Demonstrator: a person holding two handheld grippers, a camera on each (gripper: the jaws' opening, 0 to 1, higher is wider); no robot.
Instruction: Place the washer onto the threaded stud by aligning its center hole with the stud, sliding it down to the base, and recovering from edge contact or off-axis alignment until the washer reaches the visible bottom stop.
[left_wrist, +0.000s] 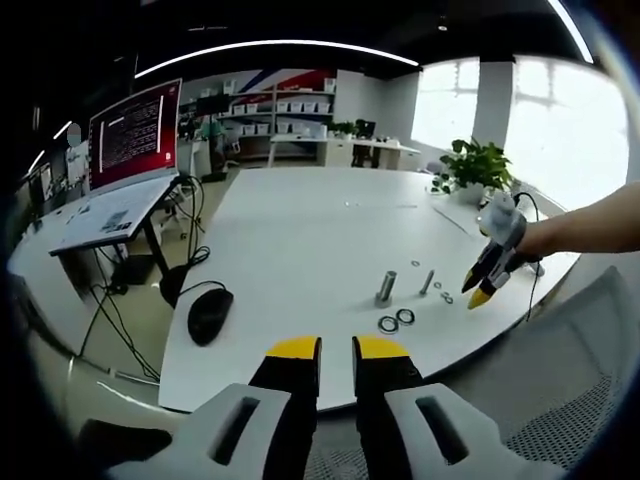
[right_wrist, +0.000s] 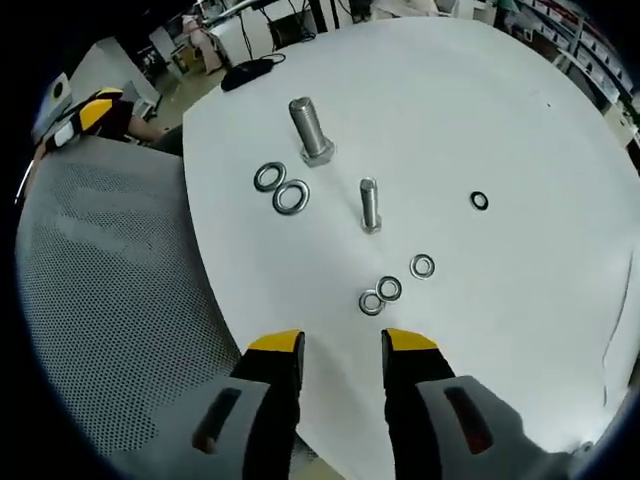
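Washers (right_wrist: 389, 289) lie loose beside the upright threaded stud (right_wrist: 369, 205), right gripper (right_wrist: 343, 345) parted, empty, poised to pick.

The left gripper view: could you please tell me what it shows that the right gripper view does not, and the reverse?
The left gripper view adds a red-lit monitor screen, a green potted plant and a person's arm holding the right gripper over the table. The right gripper view adds a look from above that separates three small steel washers. Both share the white round table, the large upright steel bolt, the thinner threaded stud, two large steel washers and a black mouse.
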